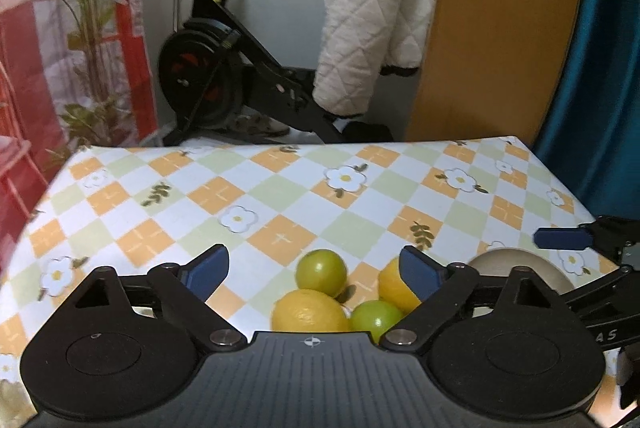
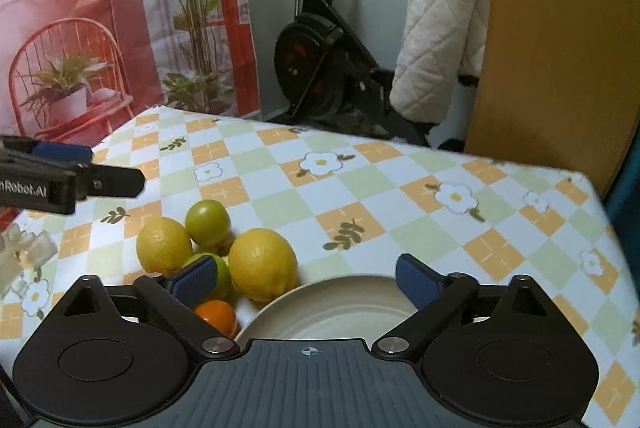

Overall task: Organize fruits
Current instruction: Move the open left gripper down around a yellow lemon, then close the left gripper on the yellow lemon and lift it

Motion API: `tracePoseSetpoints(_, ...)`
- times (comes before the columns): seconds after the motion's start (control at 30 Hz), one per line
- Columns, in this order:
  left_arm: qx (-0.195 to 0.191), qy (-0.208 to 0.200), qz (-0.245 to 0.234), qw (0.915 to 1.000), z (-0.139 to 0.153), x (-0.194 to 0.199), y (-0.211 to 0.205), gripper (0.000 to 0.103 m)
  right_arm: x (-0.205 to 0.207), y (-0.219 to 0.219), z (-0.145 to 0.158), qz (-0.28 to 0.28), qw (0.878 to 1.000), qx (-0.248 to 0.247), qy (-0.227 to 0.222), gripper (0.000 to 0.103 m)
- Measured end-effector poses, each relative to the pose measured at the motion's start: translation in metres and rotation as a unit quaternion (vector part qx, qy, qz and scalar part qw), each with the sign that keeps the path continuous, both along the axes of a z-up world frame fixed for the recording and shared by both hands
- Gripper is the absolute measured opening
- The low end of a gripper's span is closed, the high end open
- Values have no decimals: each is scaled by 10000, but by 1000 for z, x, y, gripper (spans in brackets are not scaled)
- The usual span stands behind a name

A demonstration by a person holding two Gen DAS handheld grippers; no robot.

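1. Right gripper: jaws apart, empty, over the plate.
2. Left gripper: jaws apart, empty, fruit cluster dead ahead; nearer arm.
3. Lemon closest, lying crosswise; green fruit just beyond.

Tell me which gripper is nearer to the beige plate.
Right. The right gripper hovers open directly over the beige plate; the left gripper is beside it, above the fruits.

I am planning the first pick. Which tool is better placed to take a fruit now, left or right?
Probably the left tool: it is open, with the green fruit and a lemon between its fingers. The right tool is open over the plate, with the fruit off to its side.
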State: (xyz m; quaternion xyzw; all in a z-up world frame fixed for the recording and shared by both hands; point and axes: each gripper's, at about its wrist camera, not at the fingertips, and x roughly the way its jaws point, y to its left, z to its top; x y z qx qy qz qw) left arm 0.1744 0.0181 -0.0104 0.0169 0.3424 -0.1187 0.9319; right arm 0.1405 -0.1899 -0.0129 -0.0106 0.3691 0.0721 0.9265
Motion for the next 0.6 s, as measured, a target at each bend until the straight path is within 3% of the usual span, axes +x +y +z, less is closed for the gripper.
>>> tracePoseSetpoints(0.13,-140,126,-168,9997,-7,9,-5,80,7,-2,-7,236,9997,-61,44,88)
tracePoseSetpoints(0.33,-301,420,-484,9975,-24,23,-14,52,18,-2,-17,558,9983,-84,160,65)
tracePoseSetpoints(0.4,-431,551,-534,9961,-30,29,-16,49,22,1,-21,703,9972,-88,243,55)
tracePoseSetpoints(0.5,-585,703,-625,9938,-36,36,-20,45,26,7,-26,891,9953,-90,366,49)
tracePoseSetpoints(0.6,-681,820,-719,9917,-42,40,-26,45,30,12,-33,1024,9936,-111,469,49)
